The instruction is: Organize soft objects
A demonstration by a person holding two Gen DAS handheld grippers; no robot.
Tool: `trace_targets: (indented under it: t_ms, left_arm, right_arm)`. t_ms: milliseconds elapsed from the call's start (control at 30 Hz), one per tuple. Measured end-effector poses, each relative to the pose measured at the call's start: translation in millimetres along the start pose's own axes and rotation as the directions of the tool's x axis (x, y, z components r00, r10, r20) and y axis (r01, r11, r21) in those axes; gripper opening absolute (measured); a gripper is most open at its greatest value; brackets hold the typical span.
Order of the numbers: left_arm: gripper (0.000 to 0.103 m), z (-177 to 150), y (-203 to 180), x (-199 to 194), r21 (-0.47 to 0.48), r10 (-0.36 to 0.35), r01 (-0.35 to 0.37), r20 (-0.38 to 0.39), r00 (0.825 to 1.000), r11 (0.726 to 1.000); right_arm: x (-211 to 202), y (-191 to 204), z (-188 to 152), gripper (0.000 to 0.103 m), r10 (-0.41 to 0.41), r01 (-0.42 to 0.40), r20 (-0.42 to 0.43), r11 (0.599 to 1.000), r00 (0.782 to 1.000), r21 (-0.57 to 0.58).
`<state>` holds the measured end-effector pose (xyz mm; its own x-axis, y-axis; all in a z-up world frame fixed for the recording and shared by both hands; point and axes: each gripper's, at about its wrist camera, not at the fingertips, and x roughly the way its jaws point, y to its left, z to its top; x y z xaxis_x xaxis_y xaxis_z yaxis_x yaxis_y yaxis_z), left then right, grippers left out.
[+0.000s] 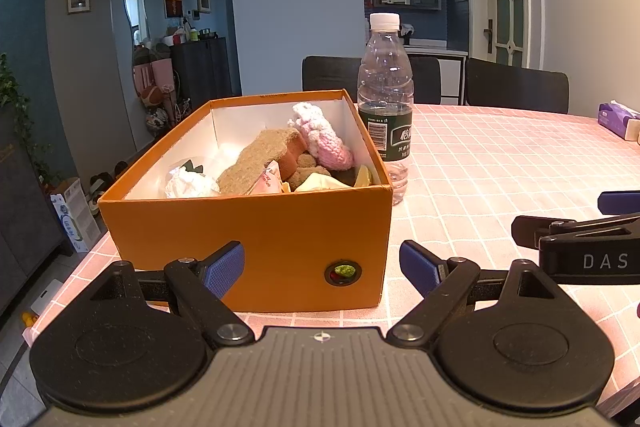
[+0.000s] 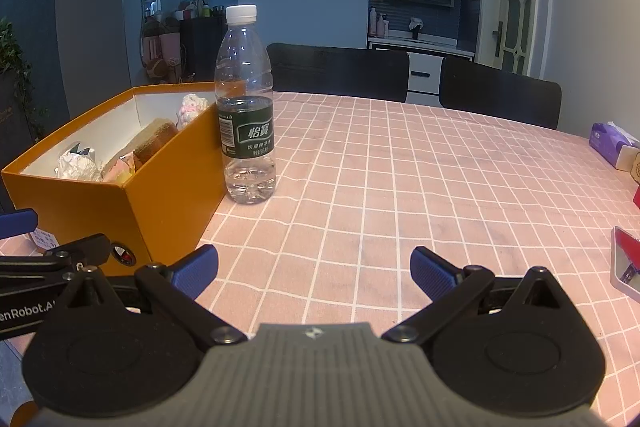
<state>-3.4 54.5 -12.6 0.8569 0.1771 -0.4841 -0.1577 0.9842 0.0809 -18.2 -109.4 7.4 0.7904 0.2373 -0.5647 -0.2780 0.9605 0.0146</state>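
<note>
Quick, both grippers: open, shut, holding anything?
Left hand-held gripper: open, holding nothing, facing the orange box.
Right hand-held gripper: open, holding nothing, over the checked tablecloth.

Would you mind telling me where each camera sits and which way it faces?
Left wrist: behind the open left gripper, facing the orange box; the right gripper shows at right.
Right wrist: behind the open right gripper, facing the pink checked tablecloth; the left gripper shows at left.
Shared: box, water bottle, tablecloth, tissue pack.
</note>
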Motion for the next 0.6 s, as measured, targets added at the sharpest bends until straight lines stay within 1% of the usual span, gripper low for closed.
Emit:
trace_targets:
  t_ms: [600]
  left_arm:
    - [0.102,0.1,-0.6,0.4,0.0,0.0,0.0,-0.003,1.0,1.0]
  right_arm:
    - [0.2,1.8,-1.8,0.1,-0.007,0.007,-0.002,1.0,1.0,-0.003]
